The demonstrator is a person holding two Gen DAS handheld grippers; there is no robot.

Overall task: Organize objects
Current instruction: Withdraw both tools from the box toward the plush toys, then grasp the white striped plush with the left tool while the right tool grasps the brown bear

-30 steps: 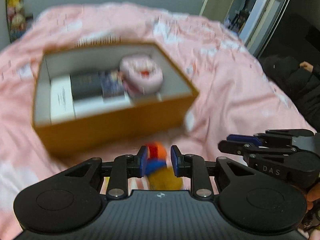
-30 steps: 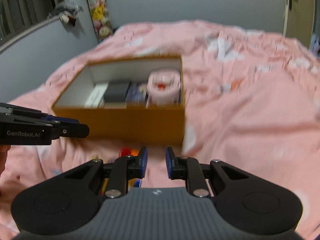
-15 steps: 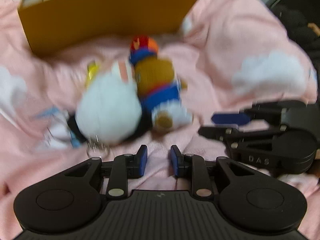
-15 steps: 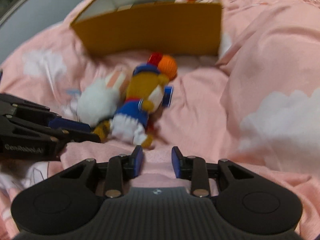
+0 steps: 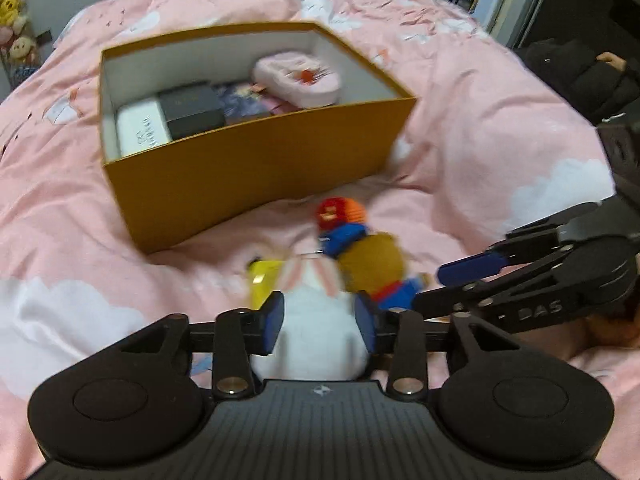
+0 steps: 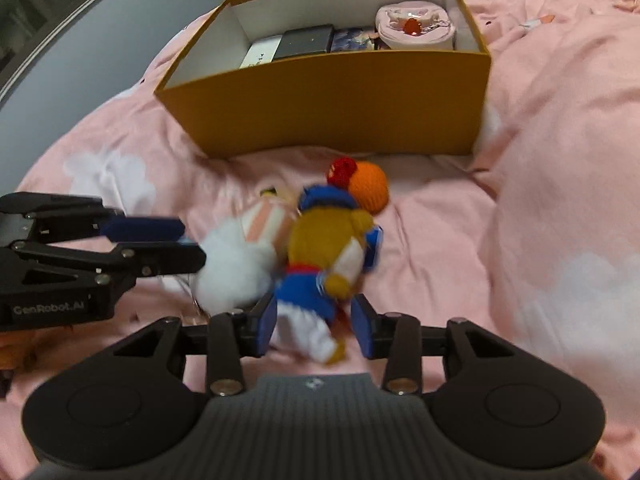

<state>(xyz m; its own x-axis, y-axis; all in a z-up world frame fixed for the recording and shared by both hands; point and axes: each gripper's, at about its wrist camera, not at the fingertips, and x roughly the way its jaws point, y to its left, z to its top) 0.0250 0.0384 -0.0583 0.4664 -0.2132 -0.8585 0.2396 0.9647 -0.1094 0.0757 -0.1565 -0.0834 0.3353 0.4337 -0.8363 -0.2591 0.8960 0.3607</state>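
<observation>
Bed point(image 5: 472, 128): a pink cover with white clouds carries everything here; it is rumpled around the box.
Box point(image 6: 332, 104): an open orange cardboard box sits toward the far side of the bed. Inside lie a white carton point(image 5: 142, 130), a dark case point(image 5: 192, 110), something with a printed cover that I cannot make out, and a round pink pouch point(image 6: 416, 26) at the right end. That part of the tidying looks done.
Left to do: two soft toys lie on the bed just in front of the box, pressed against each other, neither yet inside. A yellow thing point(image 5: 266, 280) peeks out behind the white toy; I cannot tell what it is.
White toy point(image 5: 316, 328): a fluffy white rabbit with pink-striped ears, on the left of the pair.
Brown toy point(image 6: 320, 264): a knitted doll in blue clothes, orange ball and red bit by its head, its head pointing at the box, well short of the box wall.
Left claw point(image 5: 318, 322): spread wide, its blue pads on either side of the rabbit's body, apparently not squeezing yet.
Right claw point(image 6: 316, 322): likewise spread, straddling the doll's blue-and-white lower end, released rather than clamped.
Judgement: both grabs seem about to happen; lifting into the box remains.
</observation>
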